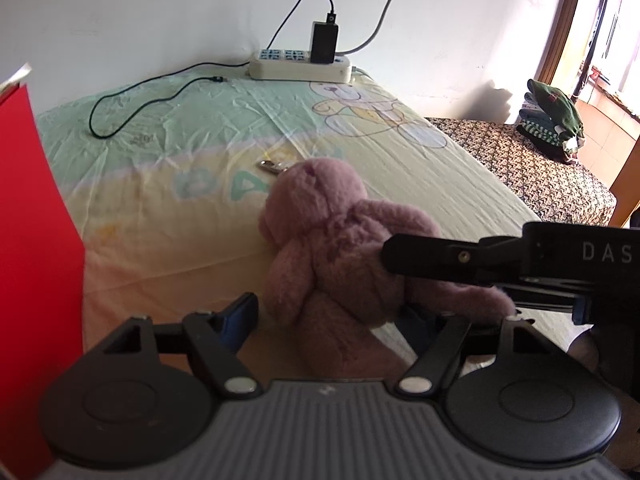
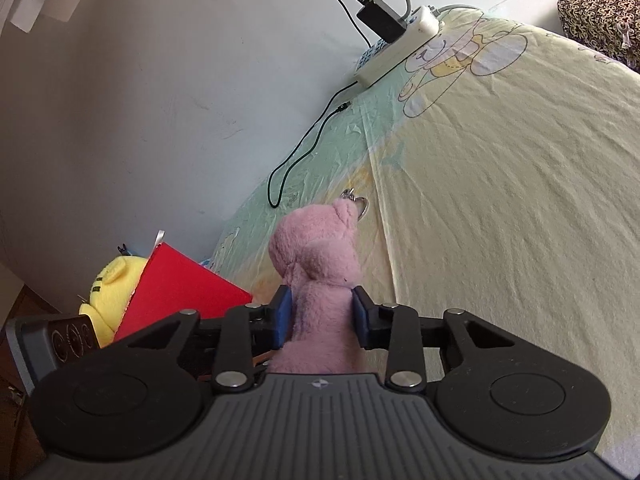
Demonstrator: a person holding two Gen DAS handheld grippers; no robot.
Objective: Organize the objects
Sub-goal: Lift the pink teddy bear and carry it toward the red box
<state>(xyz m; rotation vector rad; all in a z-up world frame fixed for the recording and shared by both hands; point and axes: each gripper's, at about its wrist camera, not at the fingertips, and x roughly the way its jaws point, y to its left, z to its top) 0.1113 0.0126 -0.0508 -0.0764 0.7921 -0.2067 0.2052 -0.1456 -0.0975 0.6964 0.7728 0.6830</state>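
Daylight floods in from a window [image 1: 608, 40] far beyond the right finger in the left wrist view, overexposed to a pale glare. The wall [image 1: 160, 12] ahead of the fingers is evenly bright; a soft shadow lies on it near the folded clothes [image 1: 554, 120]. Both views bend strongly at the edges, with dark corners. Focus is fairly sharp; the right wrist view is dimmer left of the fingers.

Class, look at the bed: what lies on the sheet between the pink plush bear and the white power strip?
A small metal keyring just behind the plush bear; beyond it bare sheet up to the power strip, in the left wrist view.
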